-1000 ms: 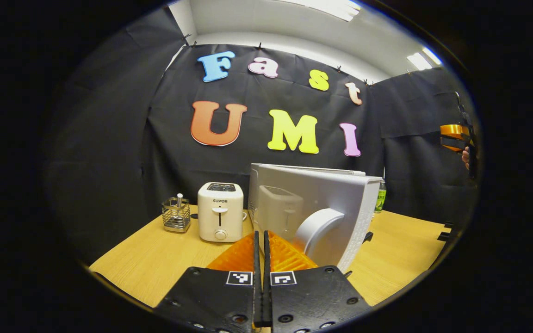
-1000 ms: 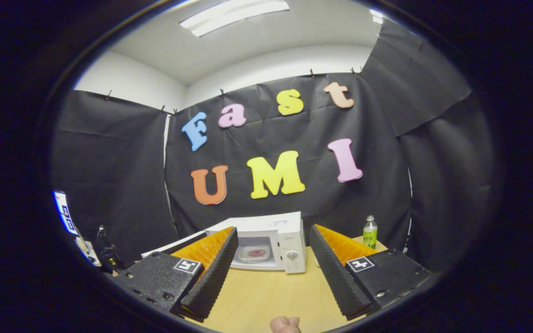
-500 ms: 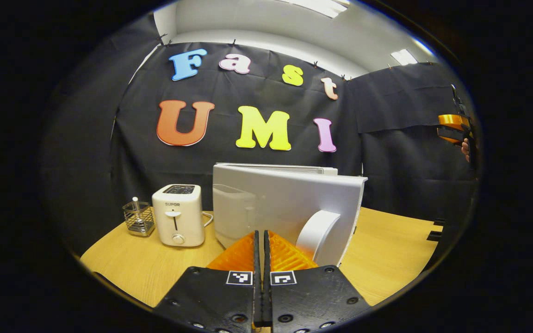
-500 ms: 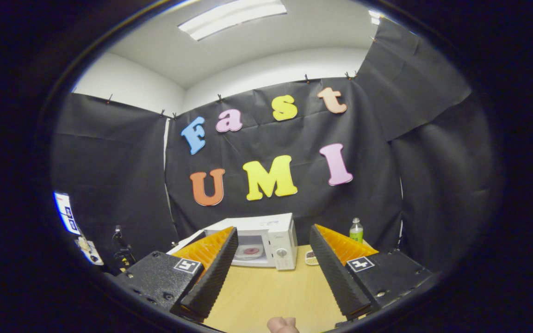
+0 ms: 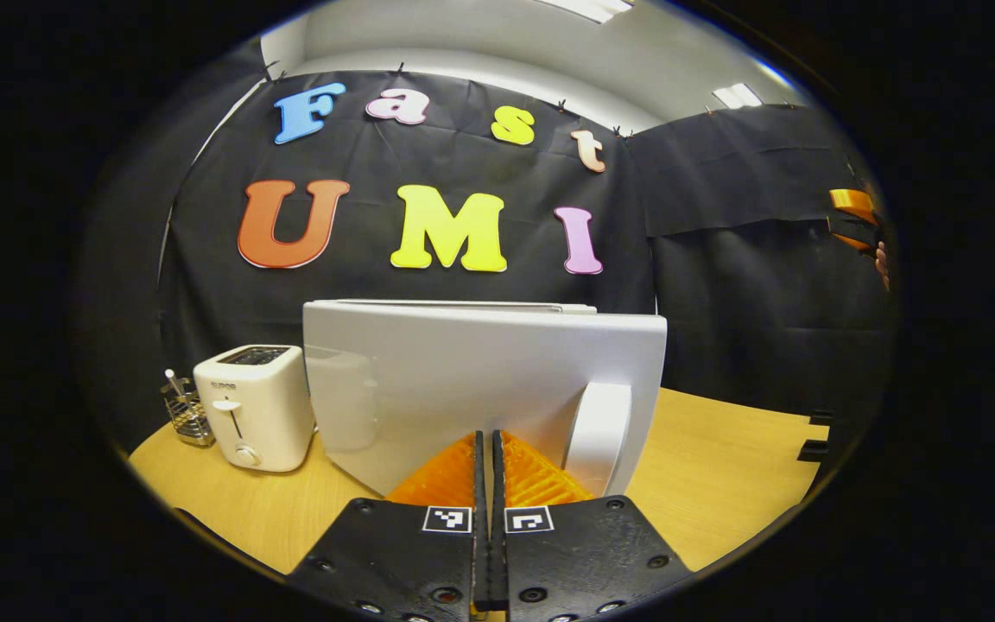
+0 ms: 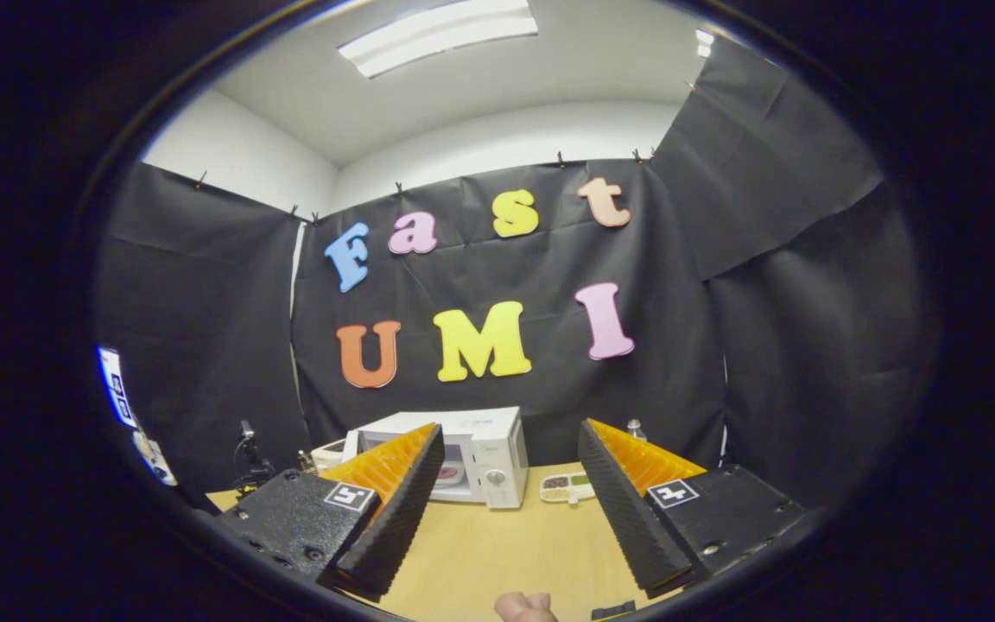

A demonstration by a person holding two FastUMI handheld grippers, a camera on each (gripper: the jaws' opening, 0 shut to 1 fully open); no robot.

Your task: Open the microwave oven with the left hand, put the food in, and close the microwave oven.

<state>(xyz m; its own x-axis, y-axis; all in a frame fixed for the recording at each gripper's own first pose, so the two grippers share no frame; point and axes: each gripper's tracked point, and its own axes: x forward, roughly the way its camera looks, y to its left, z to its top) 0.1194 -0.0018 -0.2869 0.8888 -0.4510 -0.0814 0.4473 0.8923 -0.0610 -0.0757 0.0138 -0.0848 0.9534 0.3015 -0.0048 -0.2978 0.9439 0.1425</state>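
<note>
Microwave oven [image 6: 463,453] is standing at the far side of the bench [image 6: 497,553], its door [image 5: 480,380] swung part way out from the body, so the closing step looks to be the one in hand. Inside the oven, seen from the right gripper view, a plate of food [image 6: 448,474] is sitting in the cavity, which suggests the loading is already done. The left tongs [image 5: 489,471] are pressing together with nothing between them, their tips lying against the outer face of the door just beside the curved white handle [image 5: 598,436]; whether they are actually touching the panel I cannot tell. The right tongs [image 6: 506,492] are hanging well apart and empty, well back from the oven, aimed across the bare bench toward it. A toaster [image 5: 254,406] and a wire holder [image 5: 186,413] are standing to the left of the door, and a small compartment tray [image 6: 568,486] is lying on the bench just right of the oven. The next move calls for a steady push on the door face, near the handle edge, until it latches flush, with the oven kept from sliding.
</note>
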